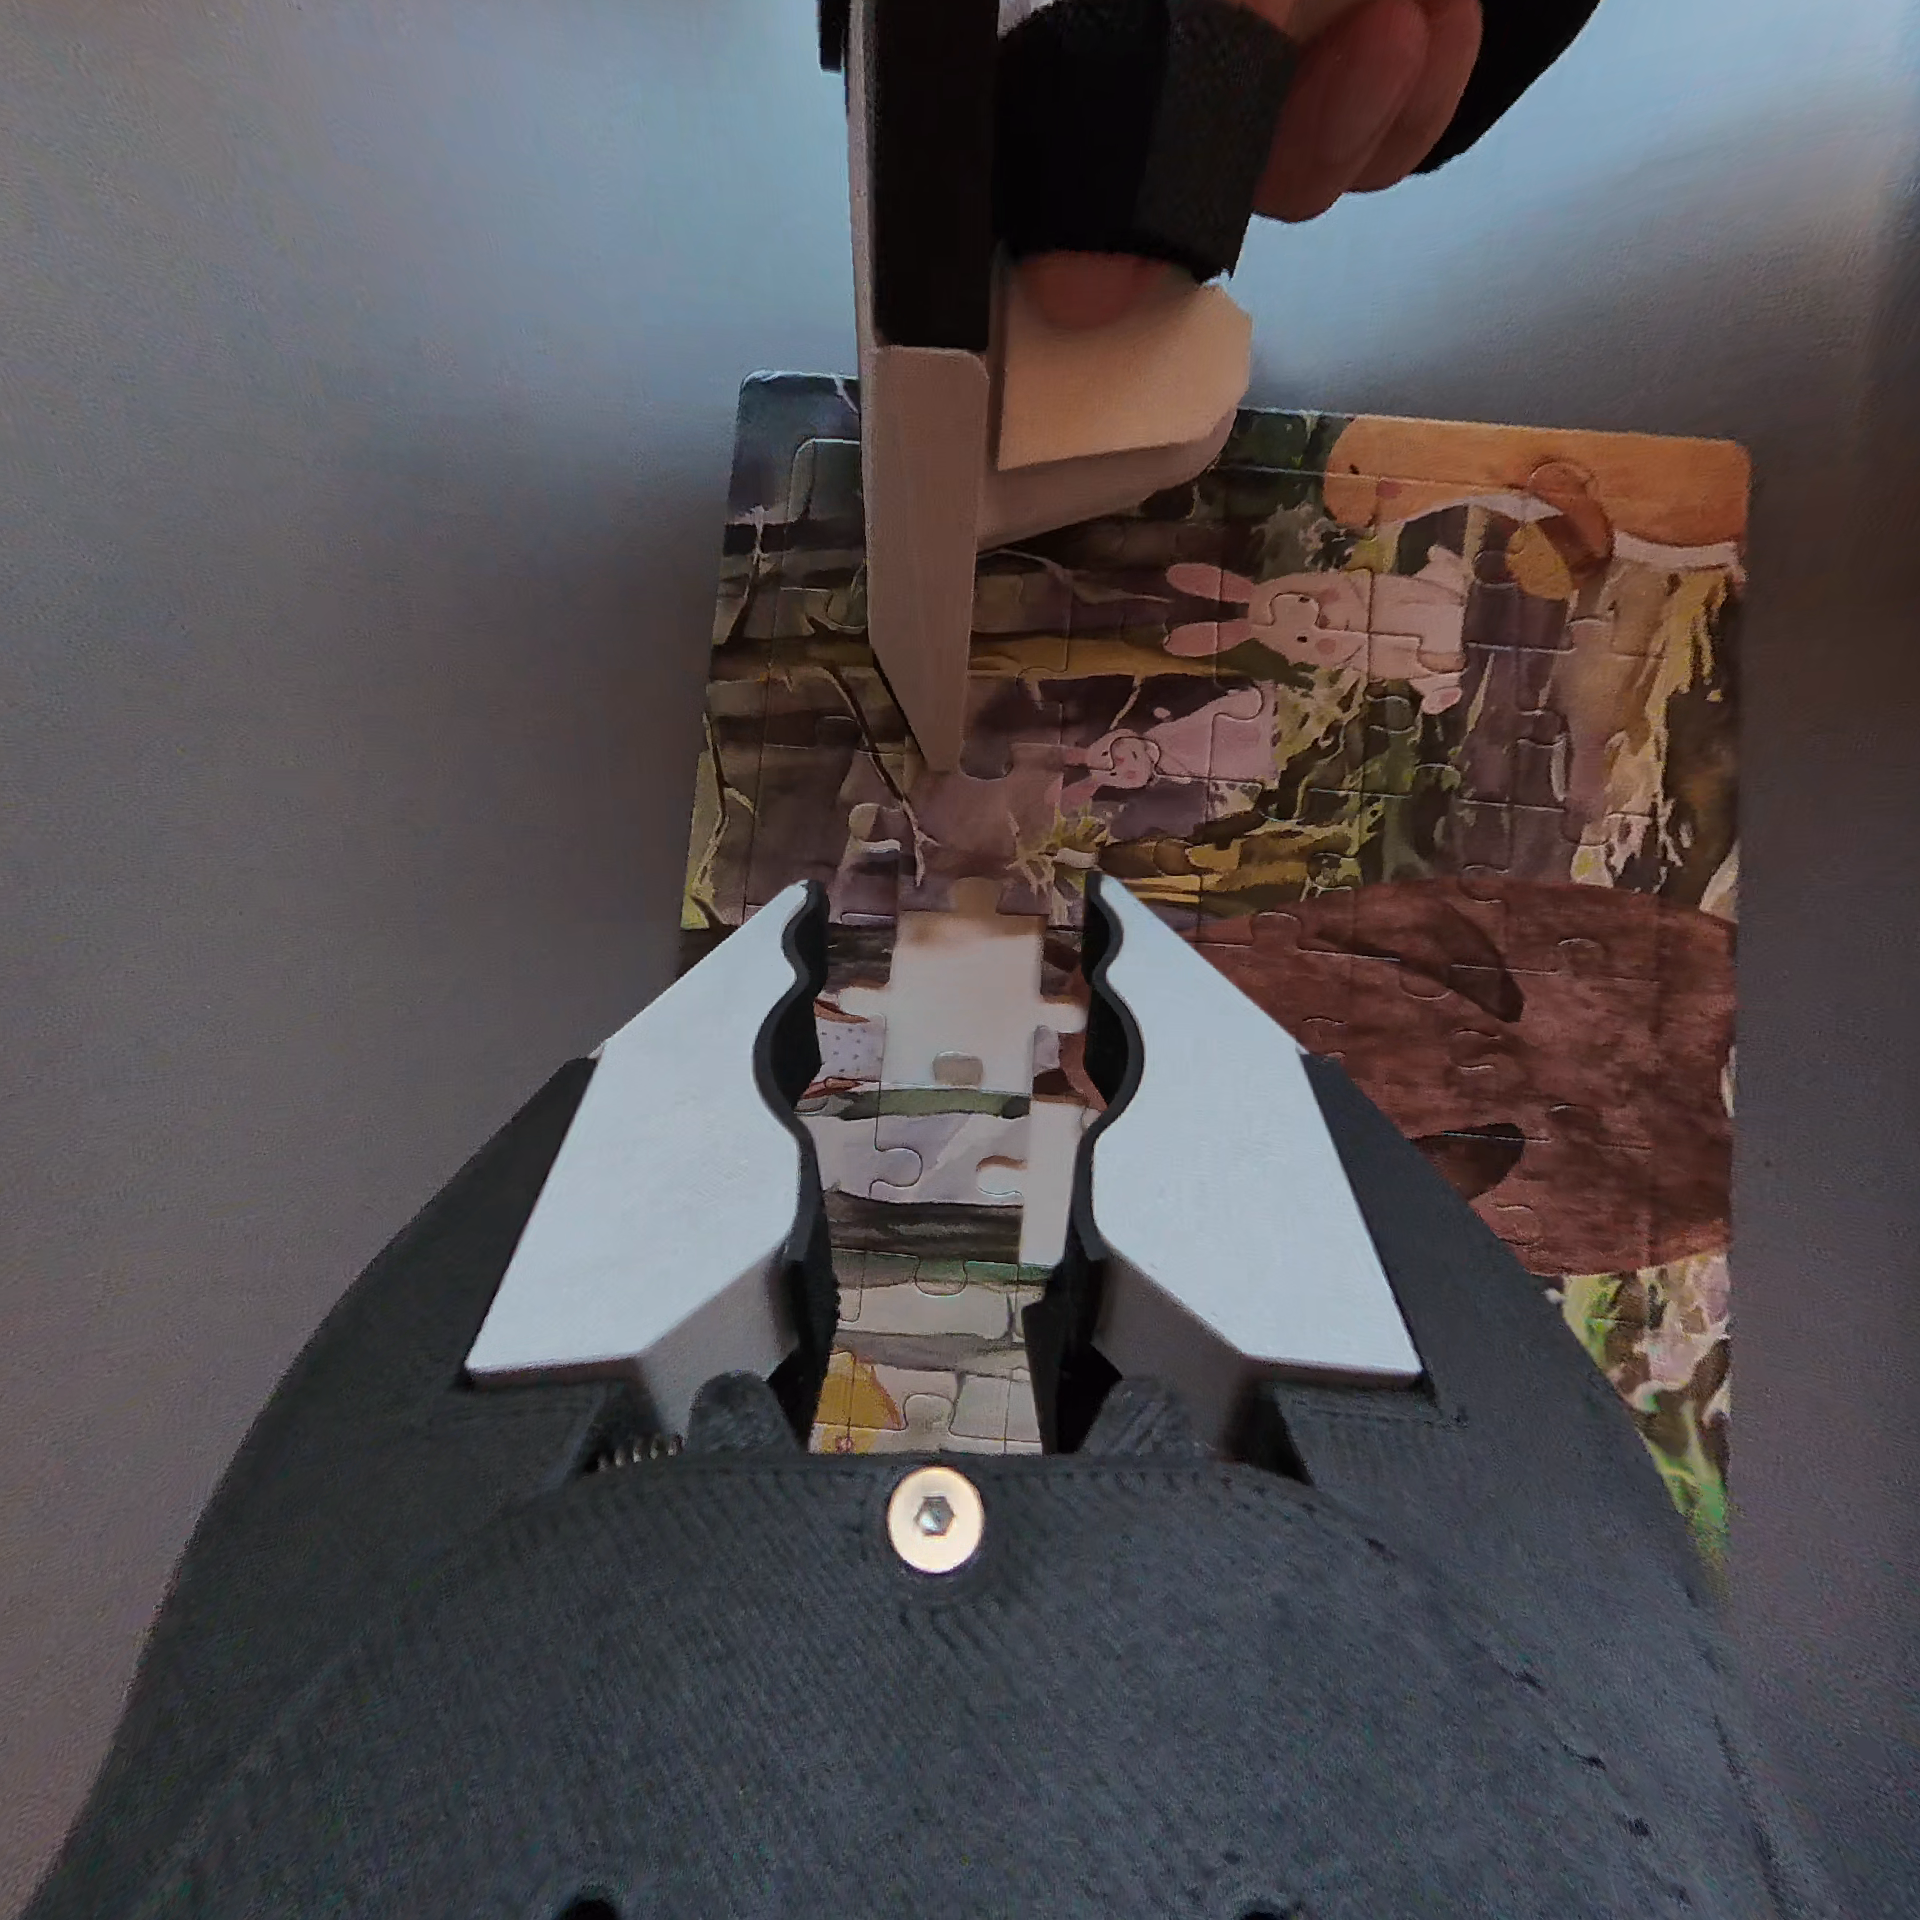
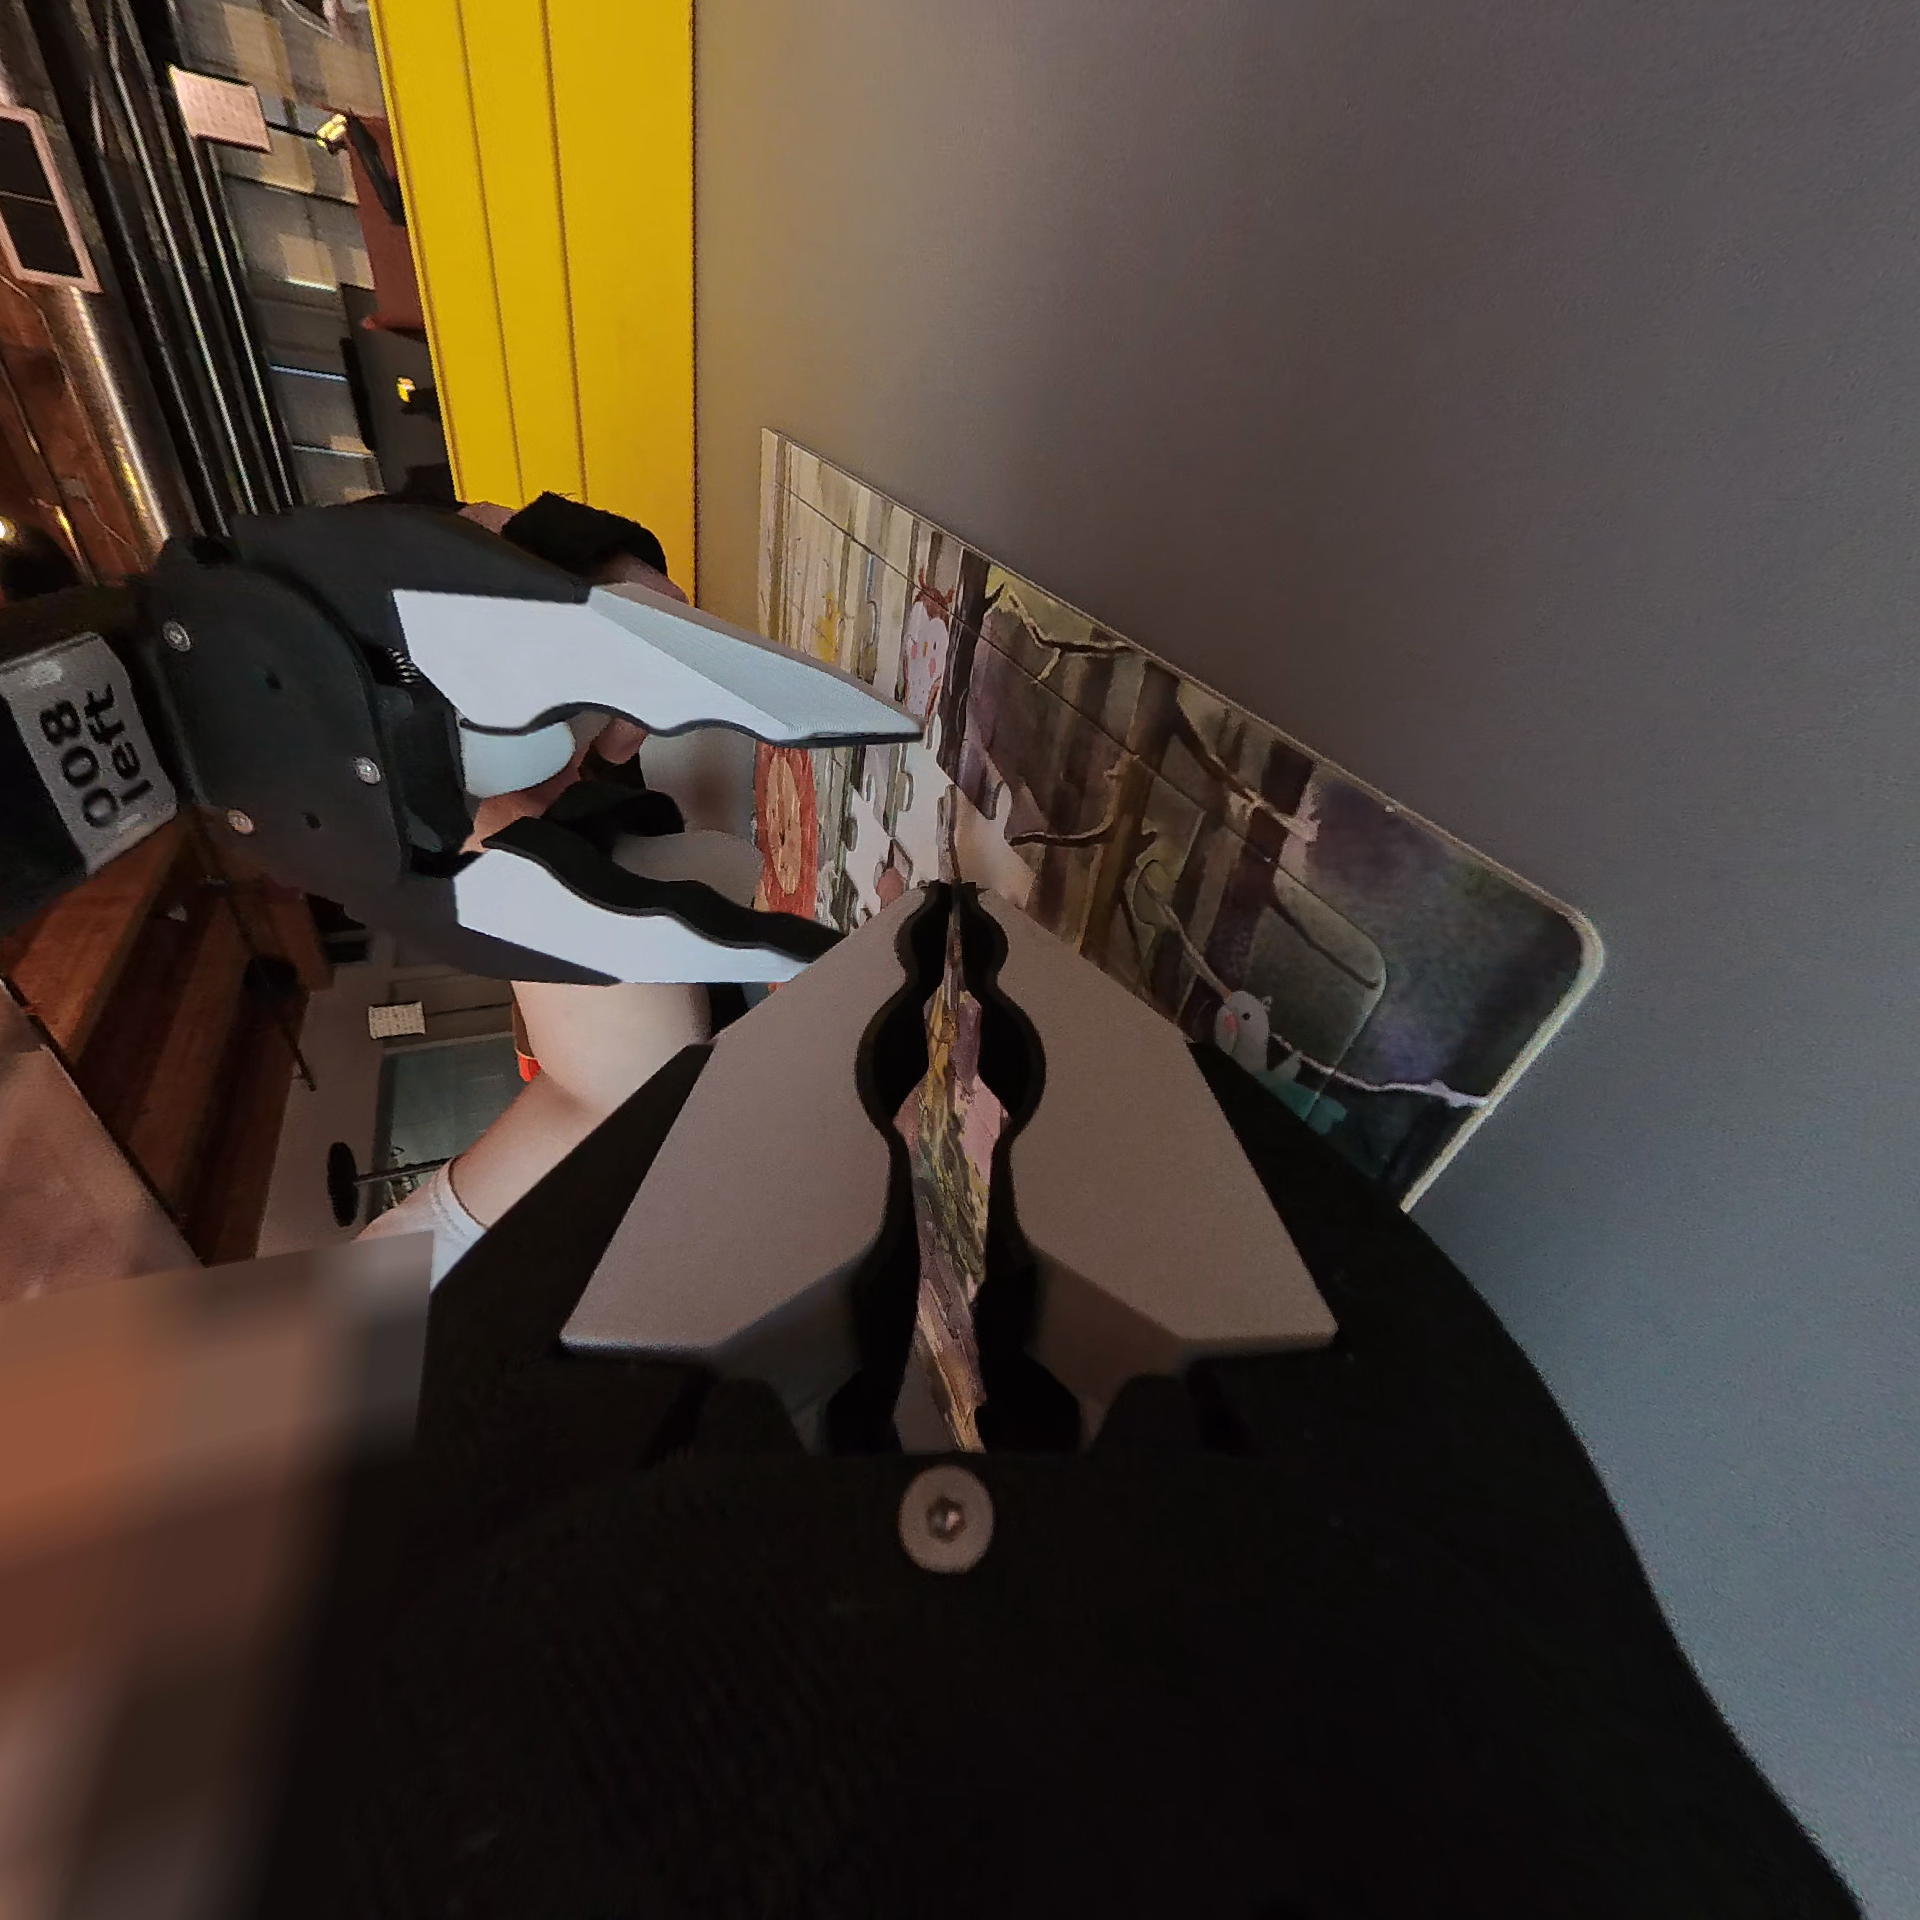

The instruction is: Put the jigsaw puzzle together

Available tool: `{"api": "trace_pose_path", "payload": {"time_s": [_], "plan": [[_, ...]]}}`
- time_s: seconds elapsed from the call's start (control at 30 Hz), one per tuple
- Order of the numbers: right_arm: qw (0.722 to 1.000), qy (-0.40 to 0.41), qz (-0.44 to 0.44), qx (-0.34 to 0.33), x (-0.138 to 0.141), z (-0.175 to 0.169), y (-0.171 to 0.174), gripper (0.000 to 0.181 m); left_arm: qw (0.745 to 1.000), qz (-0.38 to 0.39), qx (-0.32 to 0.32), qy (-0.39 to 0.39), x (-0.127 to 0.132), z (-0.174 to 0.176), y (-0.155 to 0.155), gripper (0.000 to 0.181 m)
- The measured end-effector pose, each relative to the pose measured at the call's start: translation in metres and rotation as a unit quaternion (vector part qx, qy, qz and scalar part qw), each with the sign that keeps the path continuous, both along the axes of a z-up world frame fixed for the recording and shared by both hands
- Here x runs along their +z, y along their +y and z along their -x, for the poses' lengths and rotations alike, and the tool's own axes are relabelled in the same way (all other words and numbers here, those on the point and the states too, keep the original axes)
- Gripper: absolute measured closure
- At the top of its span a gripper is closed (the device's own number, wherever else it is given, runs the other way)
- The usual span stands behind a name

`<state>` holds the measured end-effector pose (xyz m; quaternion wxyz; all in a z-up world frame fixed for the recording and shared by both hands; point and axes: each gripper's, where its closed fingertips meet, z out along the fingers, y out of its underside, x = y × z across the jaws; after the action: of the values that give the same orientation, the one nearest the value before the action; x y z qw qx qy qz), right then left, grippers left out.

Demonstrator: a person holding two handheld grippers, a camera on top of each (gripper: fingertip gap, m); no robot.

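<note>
The jigsaw puzzle (image 1: 1351, 831) is laid flat on a grey table (image 1: 312, 623), directly beneath and ahead of the left gripper (image 1: 951, 909). Its jaws are held apart, with nothing between them; a white gap (image 1: 961, 997) of bare backing is framed just past the fingertips, bounded by the interlocking edges of fitted pieces. The right gripper (image 1: 940, 764) is seen coming down from beyond that gap, its tip touching a puzzle piece (image 1: 971, 821) at the gap's far edge.

In the right wrist view, the right gripper (image 2: 951, 888) is closed on that piece (image 2: 951, 1143), which is held edge-on between the black pads (image 2: 894, 1039) and runs back along the jaws. The left gripper (image 2: 862, 842) is shown spread open to the left of the fingertips, over the puzzle (image 2: 1195, 831). The rounded corner of the board (image 2: 1558, 956) lies to the right, with bare table (image 2: 1351, 416) left clear beyond that edge.
</note>
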<state>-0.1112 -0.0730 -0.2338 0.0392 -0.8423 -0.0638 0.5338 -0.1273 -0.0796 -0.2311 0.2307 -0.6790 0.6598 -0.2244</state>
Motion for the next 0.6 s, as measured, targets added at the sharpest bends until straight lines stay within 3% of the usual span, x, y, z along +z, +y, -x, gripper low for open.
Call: {"api": "trace_pose_path", "payload": {"time_s": [0.23,0.6], "plan": [[1.0,-0.009,-0.003,-0.004,-0.0036,-0.0017,0.0011,0.181,0.998,-0.045,-0.025,0.028,-0.01,-0.0029,-0.0021,0.151],[0.999,-0.04,-0.033,0.003,-0.007,-0.0018,0.0017,0.18,0.998,-0.04,-0.026,0.032,-0.0109,-0.0042,-0.0034,0.153]]}}
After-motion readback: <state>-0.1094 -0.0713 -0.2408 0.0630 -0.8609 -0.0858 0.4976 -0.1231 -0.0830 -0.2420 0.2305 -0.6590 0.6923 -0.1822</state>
